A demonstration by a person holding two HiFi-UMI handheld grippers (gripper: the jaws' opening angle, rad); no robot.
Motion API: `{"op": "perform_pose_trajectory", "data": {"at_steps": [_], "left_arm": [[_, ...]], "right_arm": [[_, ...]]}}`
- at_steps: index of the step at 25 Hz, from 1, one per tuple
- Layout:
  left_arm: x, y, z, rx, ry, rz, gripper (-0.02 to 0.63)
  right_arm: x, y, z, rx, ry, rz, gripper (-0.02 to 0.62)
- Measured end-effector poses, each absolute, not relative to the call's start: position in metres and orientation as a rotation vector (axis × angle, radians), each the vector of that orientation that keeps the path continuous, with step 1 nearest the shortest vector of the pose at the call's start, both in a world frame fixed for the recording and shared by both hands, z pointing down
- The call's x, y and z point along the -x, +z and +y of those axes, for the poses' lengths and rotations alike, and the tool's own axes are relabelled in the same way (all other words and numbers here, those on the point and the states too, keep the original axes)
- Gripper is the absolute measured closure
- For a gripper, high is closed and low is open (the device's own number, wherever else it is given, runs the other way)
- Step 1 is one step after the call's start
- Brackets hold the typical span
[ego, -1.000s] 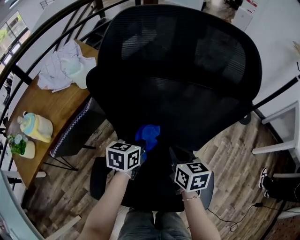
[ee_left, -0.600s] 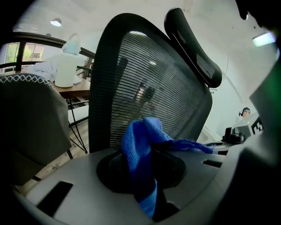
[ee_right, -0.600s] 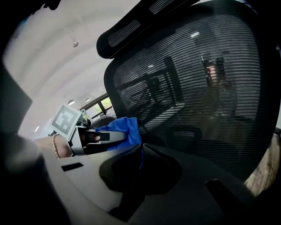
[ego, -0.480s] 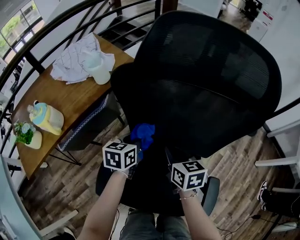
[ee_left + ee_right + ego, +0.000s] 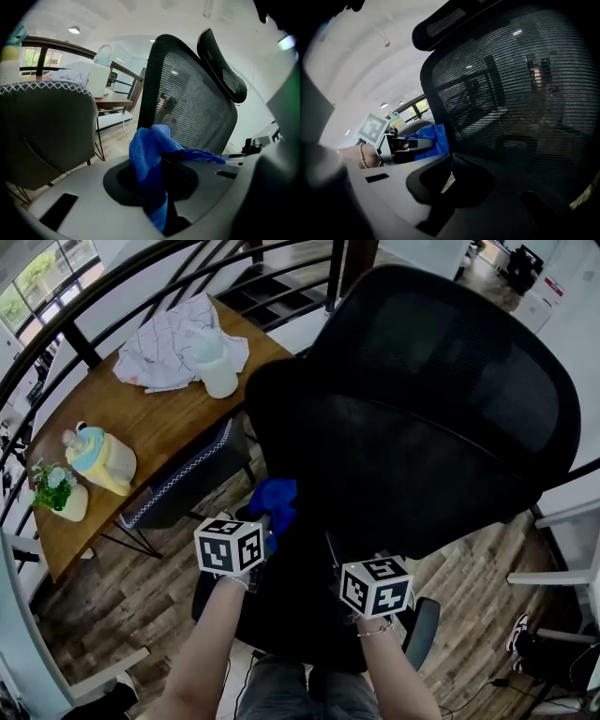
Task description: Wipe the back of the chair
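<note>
A black mesh office chair's back [image 5: 422,418] fills the head view, with its headrest [image 5: 220,65] at the top. My left gripper [image 5: 265,521] is shut on a bunched blue cloth [image 5: 273,497] and sits close to the lower left edge of the back; I cannot tell if the cloth touches the mesh. In the left gripper view the cloth [image 5: 149,157] hangs from the jaws in front of the mesh [image 5: 187,108]. My right gripper [image 5: 331,547] is low behind the back, shut and empty [image 5: 450,163], close to the mesh [image 5: 515,93].
A wooden table [image 5: 141,427] at the left holds a crumpled white cloth [image 5: 169,352], a white jug [image 5: 217,367], a yellow-blue container [image 5: 98,457] and a small plant [image 5: 54,493]. A grey chair [image 5: 183,488] is tucked beside it. Black railing [image 5: 84,343] runs behind. White furniture legs [image 5: 553,573] stand right.
The head view has swung, so table and chair sit further right. Both grippers stay low behind the chair; the left one, still holding the cloth, is a little further left.
</note>
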State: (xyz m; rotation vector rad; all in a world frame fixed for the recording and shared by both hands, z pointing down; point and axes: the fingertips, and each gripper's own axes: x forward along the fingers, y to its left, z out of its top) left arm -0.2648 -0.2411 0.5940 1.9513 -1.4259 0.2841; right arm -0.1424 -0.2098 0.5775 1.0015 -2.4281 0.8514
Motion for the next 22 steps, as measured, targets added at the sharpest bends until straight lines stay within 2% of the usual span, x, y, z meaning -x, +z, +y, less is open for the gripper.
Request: {"op": "perform_pose_trajectory", "data": {"at_steps": [9,22], "left_arm": [[0.253,0.577,-0.215,-2.014,0.306,-1.380,0.531],[0.186,0.475,-0.173,-2.216,0.263,-1.307,0.531]], "right_arm": [[0.132,0.559,-0.197,-0.937,0.813,-2.494,0.565],[0.062,0.461,-0.156,-0.881,0.631,-2.596,0.565]]}}
